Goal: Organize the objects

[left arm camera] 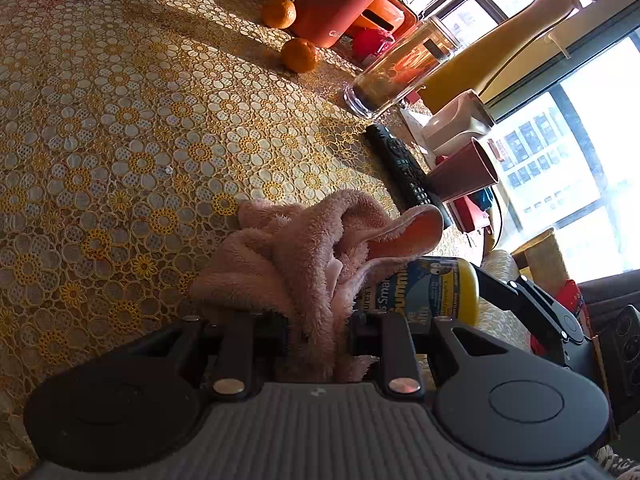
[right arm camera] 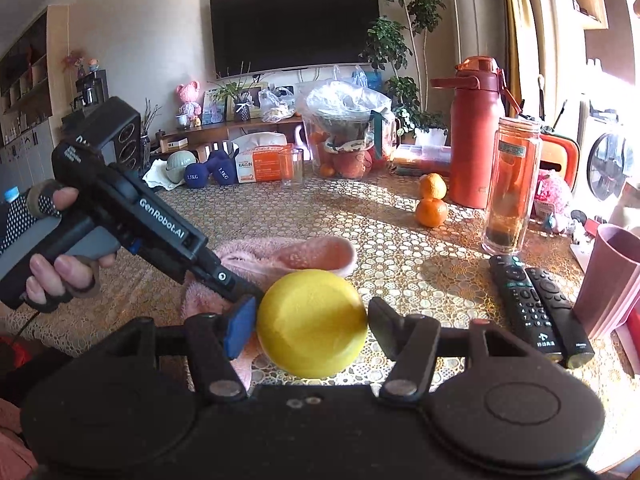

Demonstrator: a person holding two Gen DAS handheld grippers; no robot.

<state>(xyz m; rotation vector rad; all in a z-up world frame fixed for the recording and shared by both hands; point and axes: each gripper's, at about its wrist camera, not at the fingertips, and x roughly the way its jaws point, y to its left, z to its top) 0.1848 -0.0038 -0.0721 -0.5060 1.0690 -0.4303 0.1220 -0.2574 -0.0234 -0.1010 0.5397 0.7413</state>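
a person is working at a table covered in a yellow flower-lace cloth (left arm camera: 132, 132), holding a gripper in each hand. the left gripper (left arm camera: 318, 330) is pinching a bunched pink fluffy towel (left arm camera: 304, 248), its jaws drawn close together on the fabric, with most of the towel heaped on the cloth just beyond them. the right gripper (right arm camera: 310, 322) is clamping a bottle with a yellow cap (right arm camera: 311, 322), cap end facing the camera, held just right of the towel; in the left wrist view the same bottle is showing a blue label behind a flap of towel. whether the bottle is touching the towel is hard to tell. two oranges (right arm camera: 431, 200), a red flask (right arm camera: 476, 136) and a clear tumbler (right arm camera: 514, 184) are standing at the far right, and two remote controls (right arm camera: 538, 312) are lying near right. the step in hand seems to be handling towel and bottle together, perhaps wiping or separating them. the next move is calling for a firm hold on both, and a clear spot to set each down.
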